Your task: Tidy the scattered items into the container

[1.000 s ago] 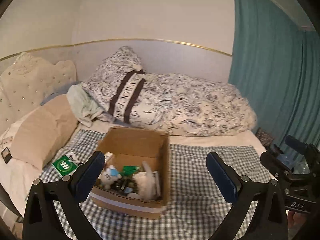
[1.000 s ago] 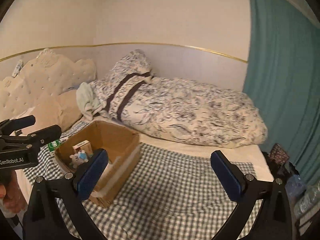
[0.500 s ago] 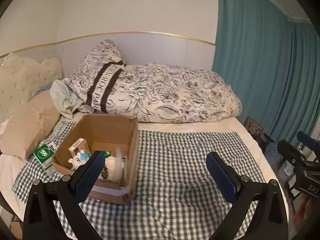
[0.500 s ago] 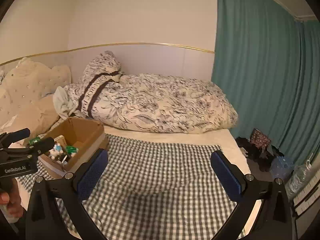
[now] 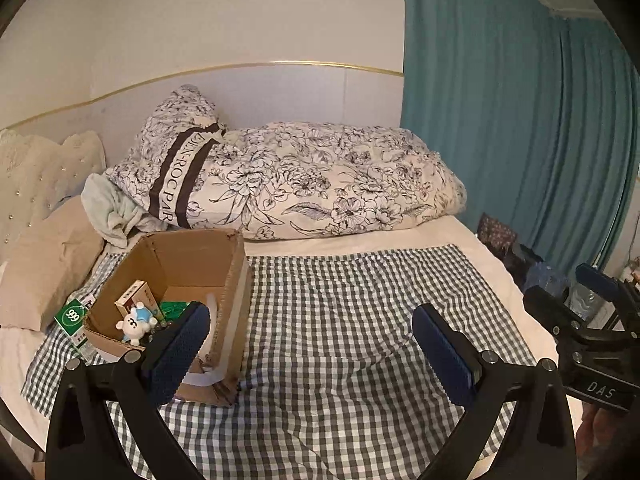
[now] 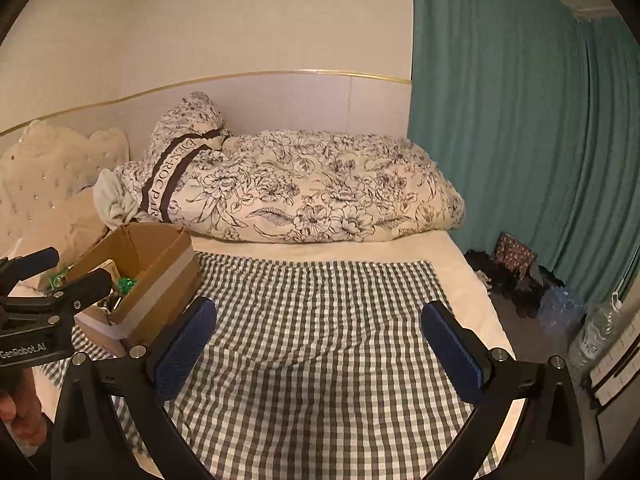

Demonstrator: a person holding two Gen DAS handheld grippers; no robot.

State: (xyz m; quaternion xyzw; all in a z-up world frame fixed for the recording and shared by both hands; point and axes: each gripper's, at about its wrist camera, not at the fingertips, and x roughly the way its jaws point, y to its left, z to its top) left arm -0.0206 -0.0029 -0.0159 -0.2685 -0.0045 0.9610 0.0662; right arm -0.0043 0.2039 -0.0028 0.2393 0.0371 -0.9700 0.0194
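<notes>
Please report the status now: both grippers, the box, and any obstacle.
Left gripper open, empty; right gripper open, empty. Brown cardboard box on checked blanket, small items inside. Green-and-white "999" packet outside, beside box. Nothing in the way.

Both wrist cameras are viewing the bed (image 5: pixel 360 240) from its near edge.
They are facing the wall (image 6: pixel 240 20), sharing the cardboard box (image 5: pixel 224 280) and checked cloth (image 6: pixel 320 320).

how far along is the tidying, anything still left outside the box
Mostly done: the cardboard box already holds a small white toy, a carton and green items. Nothing is in hand: the left hand-held gripper and right hand-held gripper are both open and empty. Left: the green 999 packet lies on the checked cloth beside the box.
</notes>
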